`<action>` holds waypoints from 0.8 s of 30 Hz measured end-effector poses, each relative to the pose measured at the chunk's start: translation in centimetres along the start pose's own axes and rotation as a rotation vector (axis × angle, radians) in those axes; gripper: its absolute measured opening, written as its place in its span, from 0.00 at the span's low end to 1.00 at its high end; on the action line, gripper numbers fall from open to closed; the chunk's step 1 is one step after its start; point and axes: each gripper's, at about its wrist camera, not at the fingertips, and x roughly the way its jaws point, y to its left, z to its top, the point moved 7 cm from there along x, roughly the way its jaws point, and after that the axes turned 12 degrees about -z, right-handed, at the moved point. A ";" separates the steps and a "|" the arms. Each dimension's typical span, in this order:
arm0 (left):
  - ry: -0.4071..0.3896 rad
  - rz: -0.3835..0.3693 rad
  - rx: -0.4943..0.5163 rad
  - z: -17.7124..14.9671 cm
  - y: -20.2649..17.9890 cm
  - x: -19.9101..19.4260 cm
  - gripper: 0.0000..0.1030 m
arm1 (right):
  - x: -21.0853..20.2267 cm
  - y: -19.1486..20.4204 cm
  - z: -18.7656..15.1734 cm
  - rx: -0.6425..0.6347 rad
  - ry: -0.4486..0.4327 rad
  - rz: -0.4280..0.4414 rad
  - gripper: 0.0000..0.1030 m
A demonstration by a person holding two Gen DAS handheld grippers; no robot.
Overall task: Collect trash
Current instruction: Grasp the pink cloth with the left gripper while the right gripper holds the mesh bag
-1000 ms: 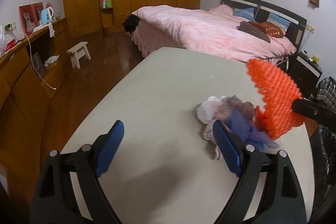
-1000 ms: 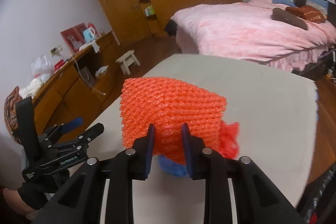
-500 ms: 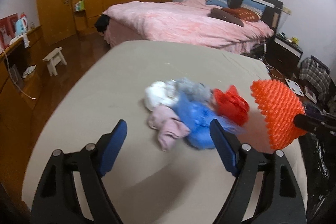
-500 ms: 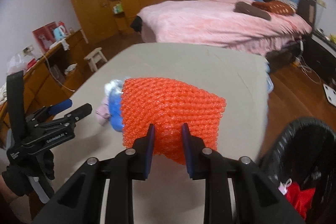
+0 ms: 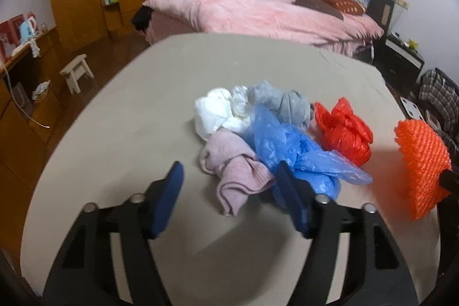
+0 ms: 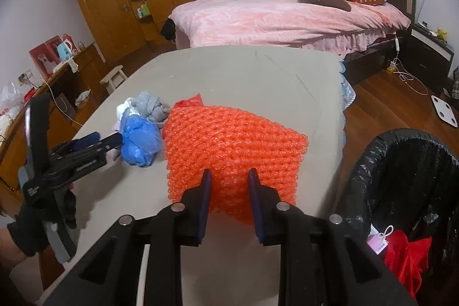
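Trash pile [image 6: 143, 128] half hidden behind orange net [image 6: 233, 145].

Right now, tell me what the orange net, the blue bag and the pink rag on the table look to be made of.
Orange net: looks like foam mesh sleeve, matte, puffy open lattice holding its shape in the right gripper.
Blue bag: thin plastic film, translucent and glossy, crinkled sharply.
Pink rag: probably knit fabric, matte, with ribbed texture and soft folds; the exact fibre cannot be told.

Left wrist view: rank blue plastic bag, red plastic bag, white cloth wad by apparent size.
1. blue plastic bag, though it lies nearest the camera
2-3. red plastic bag and white cloth wad: look alike, not ranked
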 end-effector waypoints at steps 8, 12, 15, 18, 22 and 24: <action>-0.009 -0.070 0.005 -0.3 -0.4 -0.9 0.16 | -0.4 0.1 -0.4 -0.003 0.005 -0.004 0.25; -0.038 -0.074 0.004 -0.5 -0.6 -3.1 0.16 | -1.3 0.1 -0.1 -0.002 -0.016 -0.002 0.25; -0.060 -0.070 0.009 -0.5 -0.7 -4.8 0.16 | -2.0 0.1 0.1 -0.005 -0.031 -0.001 0.25; -0.057 -0.073 0.007 -0.9 -0.8 -5.6 0.17 | -2.3 0.1 0.0 -0.009 -0.032 -0.002 0.25; -0.001 -0.060 0.002 -2.5 -0.3 -4.6 0.21 | -2.0 0.1 -0.6 -0.008 -0.010 -0.002 0.25; 0.017 -0.061 -0.009 -3.0 0.0 -4.3 0.27 | -1.9 0.3 -1.0 -0.017 -0.003 -0.003 0.25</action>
